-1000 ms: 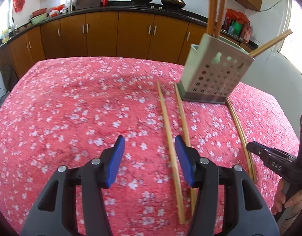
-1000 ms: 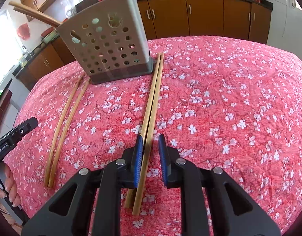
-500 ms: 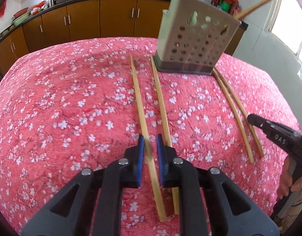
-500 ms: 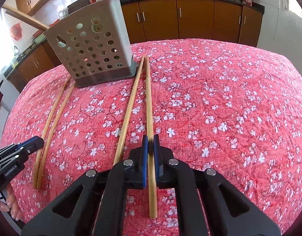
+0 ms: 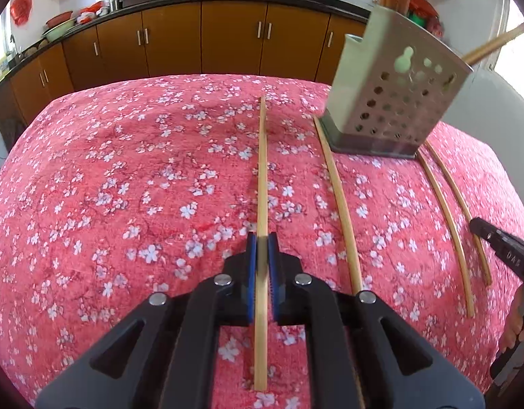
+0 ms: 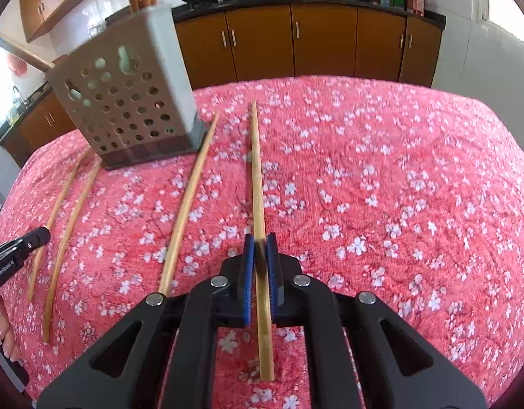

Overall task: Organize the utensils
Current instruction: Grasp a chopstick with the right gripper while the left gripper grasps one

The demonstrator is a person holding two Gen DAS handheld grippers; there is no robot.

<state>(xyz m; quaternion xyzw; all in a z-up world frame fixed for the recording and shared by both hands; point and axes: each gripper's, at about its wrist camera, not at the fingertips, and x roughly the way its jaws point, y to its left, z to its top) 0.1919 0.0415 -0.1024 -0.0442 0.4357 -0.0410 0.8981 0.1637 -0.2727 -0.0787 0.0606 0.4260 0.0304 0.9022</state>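
Both tools clamped on a chopstick each, holder ahead.

Left wrist view: left tool (image 5: 262, 238) has just closed, pads now pressing a chopstick (image 5: 262, 170) near its near end; it runs straight ahead on the red floral worktop (image 5: 108, 187). Three more sticks lie right of it, one beside the perforated holder (image 5: 395, 92), which stands far right with sticks already in it. Right wrist view: right tool (image 6: 261, 238) pinched shut on its own chopstick (image 6: 257, 170); holder (image 6: 125, 102) up left. To do it well: lift evenly, tip the far end up, drop it into the holder's open top. Sticks are thin, pale bamboo, slightly tapered, likely slippery.
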